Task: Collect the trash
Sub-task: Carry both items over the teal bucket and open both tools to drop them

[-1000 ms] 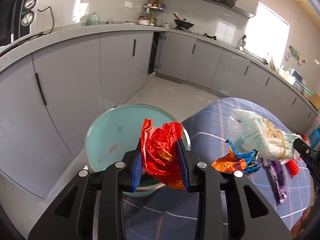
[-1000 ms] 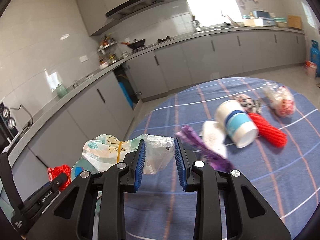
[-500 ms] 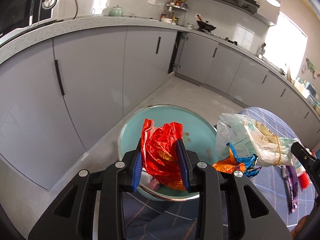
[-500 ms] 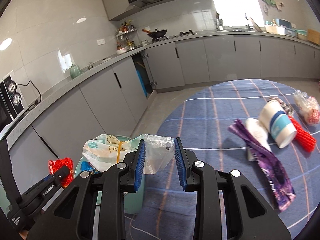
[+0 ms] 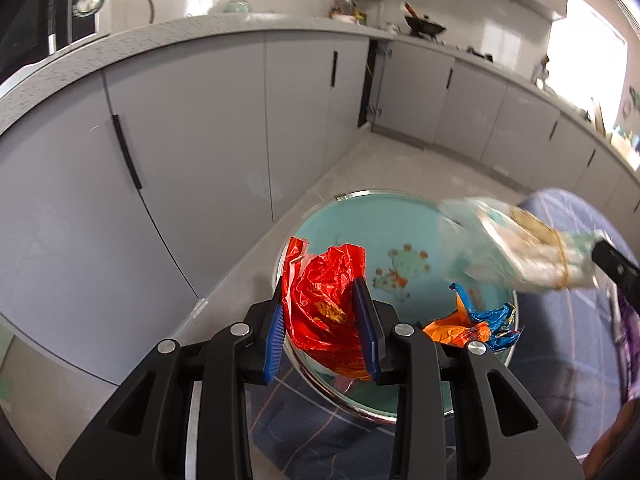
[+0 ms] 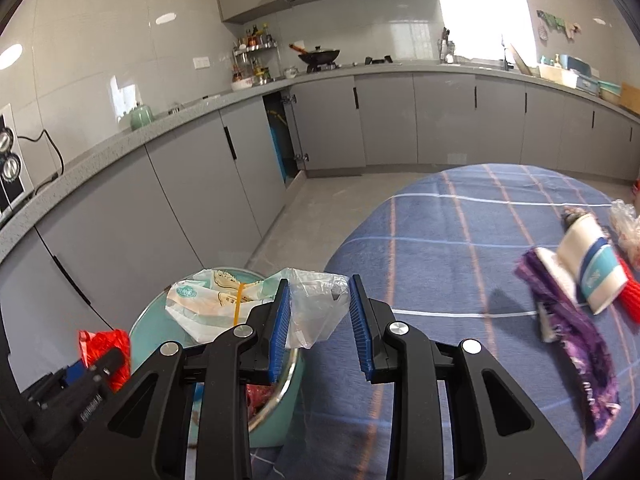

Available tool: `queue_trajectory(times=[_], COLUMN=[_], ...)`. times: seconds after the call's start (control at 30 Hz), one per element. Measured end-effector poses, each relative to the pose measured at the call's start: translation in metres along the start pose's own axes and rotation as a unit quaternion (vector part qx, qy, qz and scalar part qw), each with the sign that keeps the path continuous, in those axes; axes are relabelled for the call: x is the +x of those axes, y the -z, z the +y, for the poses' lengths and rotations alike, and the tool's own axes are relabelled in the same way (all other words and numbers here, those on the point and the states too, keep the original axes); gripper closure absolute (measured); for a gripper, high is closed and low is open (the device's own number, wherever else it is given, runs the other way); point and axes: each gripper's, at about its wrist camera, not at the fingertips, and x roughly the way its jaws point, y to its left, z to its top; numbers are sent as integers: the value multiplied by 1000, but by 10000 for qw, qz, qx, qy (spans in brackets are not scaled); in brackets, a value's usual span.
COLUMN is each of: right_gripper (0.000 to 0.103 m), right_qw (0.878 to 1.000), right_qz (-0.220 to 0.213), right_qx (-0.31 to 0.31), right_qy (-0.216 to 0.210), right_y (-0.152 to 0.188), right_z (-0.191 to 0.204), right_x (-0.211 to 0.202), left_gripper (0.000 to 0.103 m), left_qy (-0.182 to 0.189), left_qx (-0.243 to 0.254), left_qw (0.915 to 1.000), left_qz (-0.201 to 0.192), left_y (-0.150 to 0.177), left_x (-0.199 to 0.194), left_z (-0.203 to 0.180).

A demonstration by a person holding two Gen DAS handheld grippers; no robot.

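My left gripper is shut on a crumpled red wrapper and holds it over the near rim of a light-blue bin. An orange and blue wrapper lies inside the bin at its right rim. My right gripper is shut on a clear and white plastic bag. The bag hangs over the bin and also shows blurred in the left wrist view. The red wrapper shows at the lower left of the right wrist view.
A table with a blue plaid cloth stands beside the bin. On it lie a purple wrapper, a white and blue paper cup, a red mesh sleeve and a clear bag. Grey kitchen cabinets line the wall behind.
Both grippers have moved left from the table toward the bin. The red wrapper and the plastic bag now hang over the bin's opening.
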Motion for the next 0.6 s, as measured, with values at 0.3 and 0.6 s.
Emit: queue_trajectory(times=[0.3, 0.6], right_gripper=[73, 55], right_qw=[9994, 9965], right_qz=[328, 673], right_qx=[-56, -5], right_qy=[-94, -487], right_y=[7, 18], right_z=[23, 27], right_x=[40, 63], left_gripper=[71, 43], left_qy=[-28, -211], left_qx=[191, 200], left_qw=[9996, 9994], left_qz=[189, 201], left_y=[-2, -2], left_x=[27, 37], left_z=[-7, -5])
